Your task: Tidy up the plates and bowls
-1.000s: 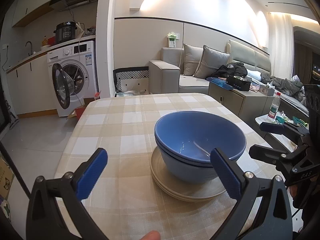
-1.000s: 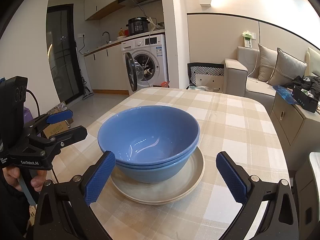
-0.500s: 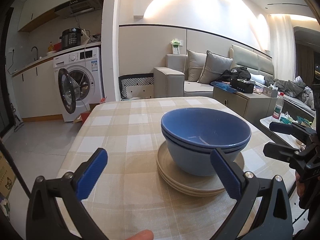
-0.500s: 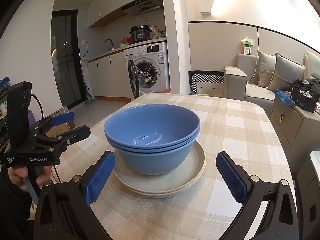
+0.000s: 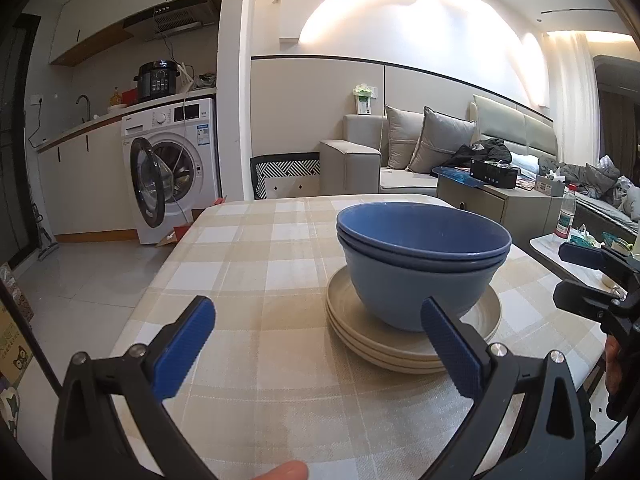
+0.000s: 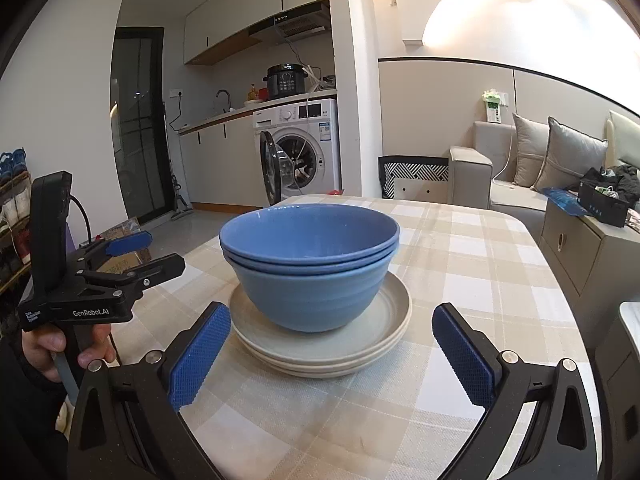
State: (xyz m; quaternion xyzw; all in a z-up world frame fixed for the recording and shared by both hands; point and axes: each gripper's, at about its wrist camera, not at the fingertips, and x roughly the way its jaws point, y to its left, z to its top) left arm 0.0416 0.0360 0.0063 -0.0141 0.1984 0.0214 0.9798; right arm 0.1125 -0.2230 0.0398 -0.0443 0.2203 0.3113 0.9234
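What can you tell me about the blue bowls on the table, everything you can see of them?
The blue bowls are two deep round bowls nested one inside the other, both rims showing as stacked bands. They look matte, like ceramic or plastic, with a smooth, seemingly empty inside. They stand upright on a stack of beige plates, which sits on the checked tablecloth. Neither the left gripper nor the right gripper touches them; both are open and short of the stack.
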